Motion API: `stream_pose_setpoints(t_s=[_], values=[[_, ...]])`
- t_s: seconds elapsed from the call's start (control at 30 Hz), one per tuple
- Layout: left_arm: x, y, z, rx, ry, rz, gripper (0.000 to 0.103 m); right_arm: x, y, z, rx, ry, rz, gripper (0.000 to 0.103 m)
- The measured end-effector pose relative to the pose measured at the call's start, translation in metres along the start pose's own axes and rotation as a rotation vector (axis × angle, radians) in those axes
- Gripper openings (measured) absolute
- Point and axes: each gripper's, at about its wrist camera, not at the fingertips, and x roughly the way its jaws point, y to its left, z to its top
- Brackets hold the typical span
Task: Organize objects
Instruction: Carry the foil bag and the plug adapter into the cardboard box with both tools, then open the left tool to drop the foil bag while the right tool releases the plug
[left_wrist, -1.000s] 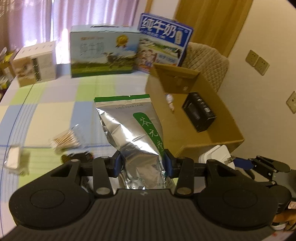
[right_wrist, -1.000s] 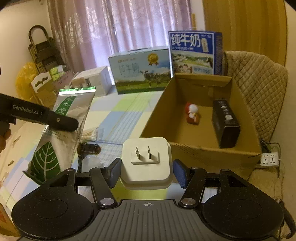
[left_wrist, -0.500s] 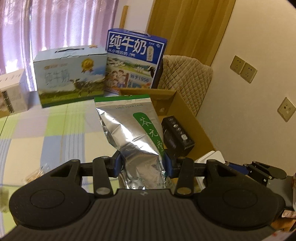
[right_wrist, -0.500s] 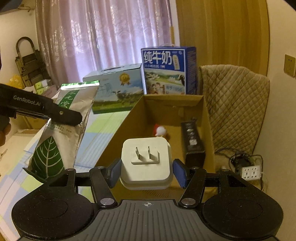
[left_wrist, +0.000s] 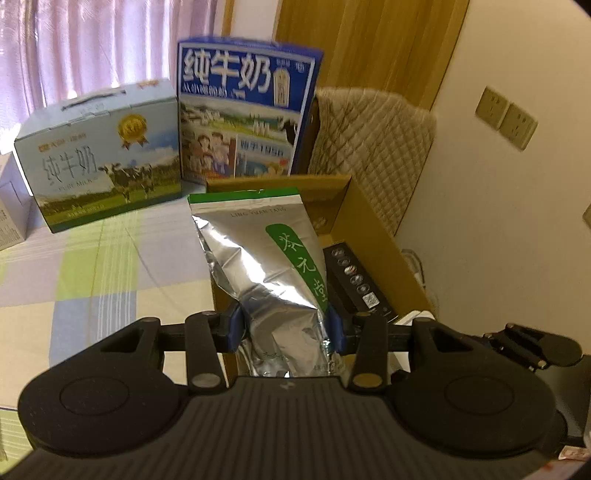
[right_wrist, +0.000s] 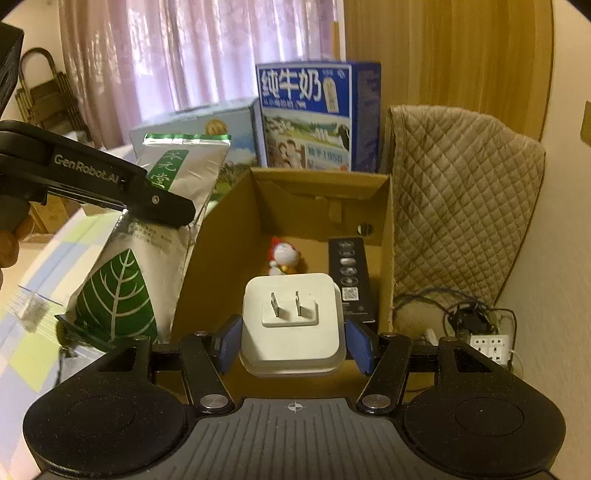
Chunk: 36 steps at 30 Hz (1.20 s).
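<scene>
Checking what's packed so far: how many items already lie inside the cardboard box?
2: a small red-and-white figurine near the far wall of the cardboard box, and a long black box along its right side. The near floor is hidden.

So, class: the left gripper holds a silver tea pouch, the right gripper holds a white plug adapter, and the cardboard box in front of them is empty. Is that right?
Not quite. The cardboard box is not empty: the right wrist view shows a small toy figure and a black box inside. The left gripper does hold the silver tea pouch, and the right gripper the white plug adapter.
</scene>
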Motion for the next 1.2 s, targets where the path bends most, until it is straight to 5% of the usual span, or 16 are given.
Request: stream_pose_setpoints(t_s=[0.7, 1.2], values=[[0.079, -0.005, -0.022, 0.083, 0.238, 0.079, 0.041, 0.032, -0.008, -0.006, -0.156, 0.184, -0.007, 0.057], [0.073, -0.006, -0.026, 0.108, 0.243, 0.042, 0.053, 0.04, -0.003, -0.001, -0.183, 0.202, -0.037, 0.057]])
